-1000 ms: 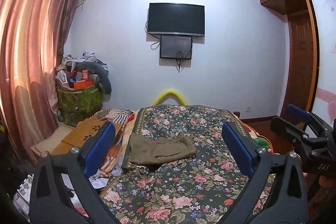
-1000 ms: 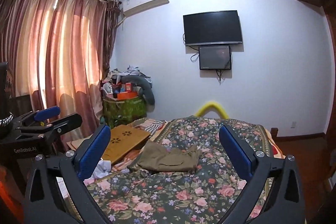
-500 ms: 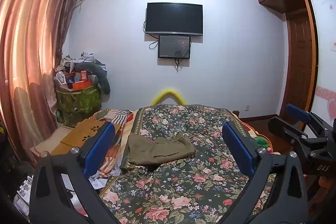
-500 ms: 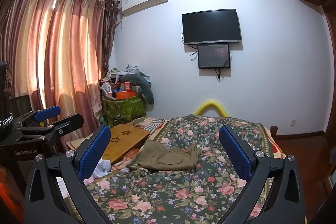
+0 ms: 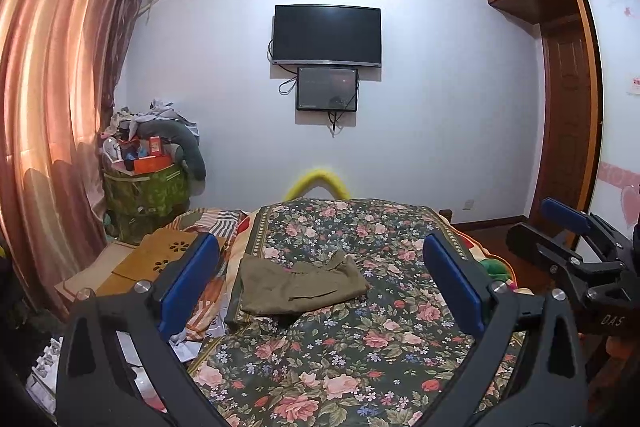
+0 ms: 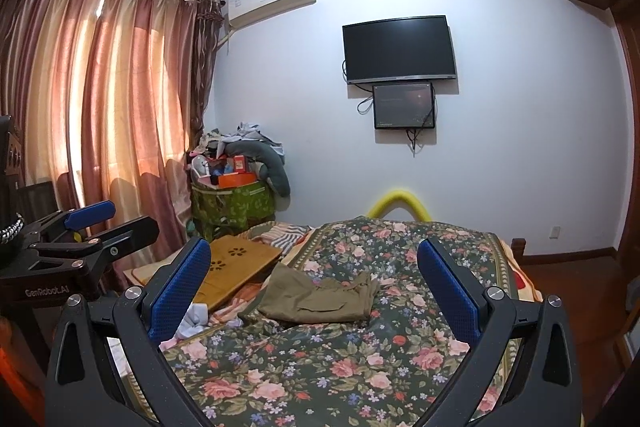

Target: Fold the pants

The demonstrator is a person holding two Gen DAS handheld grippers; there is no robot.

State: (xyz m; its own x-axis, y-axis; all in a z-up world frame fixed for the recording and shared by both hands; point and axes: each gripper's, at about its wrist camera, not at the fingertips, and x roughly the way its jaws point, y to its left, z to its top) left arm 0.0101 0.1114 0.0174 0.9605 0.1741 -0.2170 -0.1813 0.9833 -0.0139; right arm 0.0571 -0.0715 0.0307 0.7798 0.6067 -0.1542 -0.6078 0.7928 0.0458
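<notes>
Pants point(image 5: 298, 285): we see them as an olive heap, rumpled and partly doubled over, lying on the floral bedspread point(image 5: 360, 339) toward its left edge, well ahead of both tools.
Left gripper point(image 5: 320, 283): we hold it raised over the near end of the bed, blue pads spread wide, nothing between them.
Right gripper point(image 6: 314, 279): likewise spread wide and empty, well short of the cloth.
Risk, layers: we judge a pinch into the crumpled middle could catch two thicknesses at once, so the garment would lift as a wad instead of opening flat.
Risk, edge: the heap sits beside the bed's left border, near the wooden lap desk point(image 6: 236, 267); a pull that way could drag it off.
Risk, bedspread: a deep bite could snag the cover too.
Change from earlier: almost none; our views have drifted only slightly, the pants lie as they did, and both tools remain spread.
</notes>
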